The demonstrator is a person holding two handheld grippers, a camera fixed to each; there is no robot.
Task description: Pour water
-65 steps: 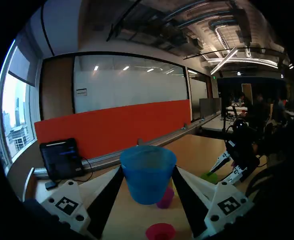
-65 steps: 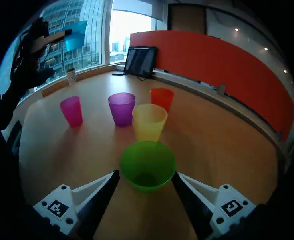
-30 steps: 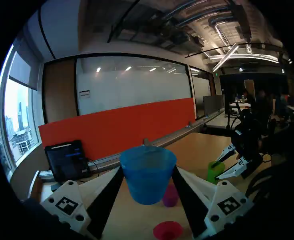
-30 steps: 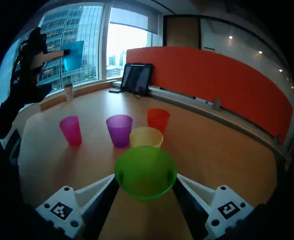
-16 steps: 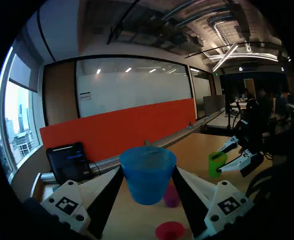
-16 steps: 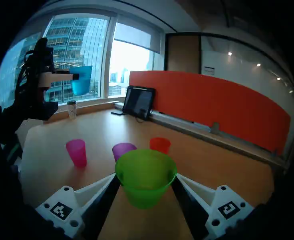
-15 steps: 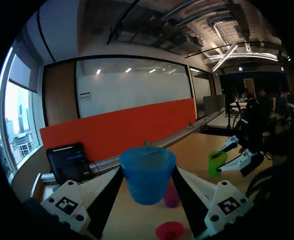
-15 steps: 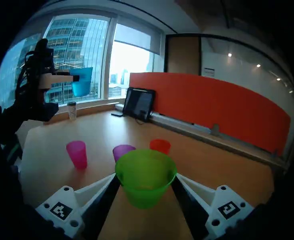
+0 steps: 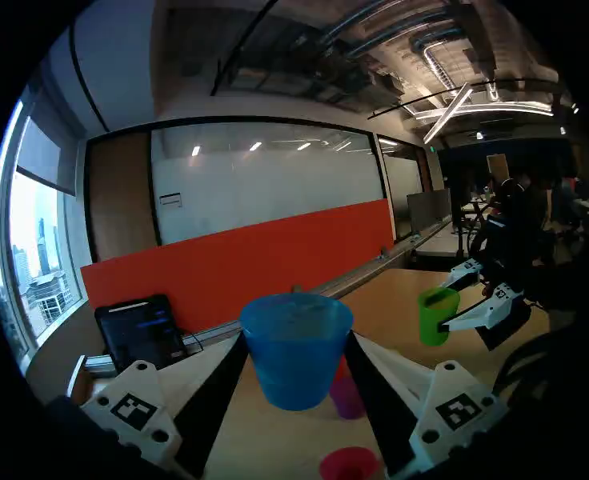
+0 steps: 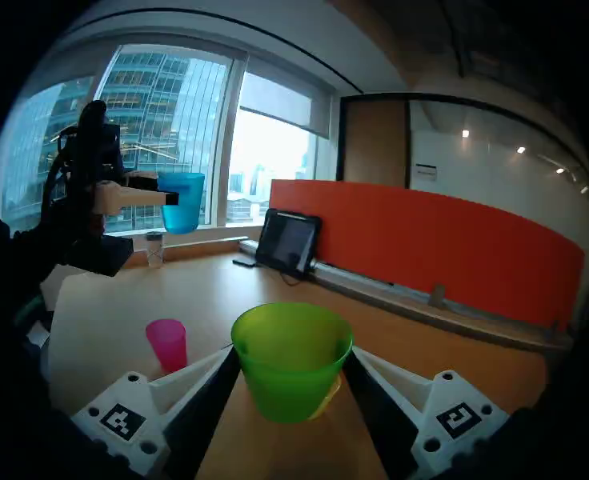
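Left gripper (image 9: 296, 346) is clamped on a blue cup (image 9: 296, 364). Both fingers press its sides and hold it upright in the air above the big wooden table (image 9: 390, 296). Right gripper (image 10: 292, 356) is clamped the same way on a green cup (image 10: 292, 376), upright and off the table too. A black tablet (image 10: 289, 240) stands near the table's far edge. A small pink cup (image 10: 168, 342) stands on the table, well apart from both held cups.

Blue cup (image 9: 296, 364) upright between left gripper (image 9: 296, 342) fingers (image 9: 214, 388)
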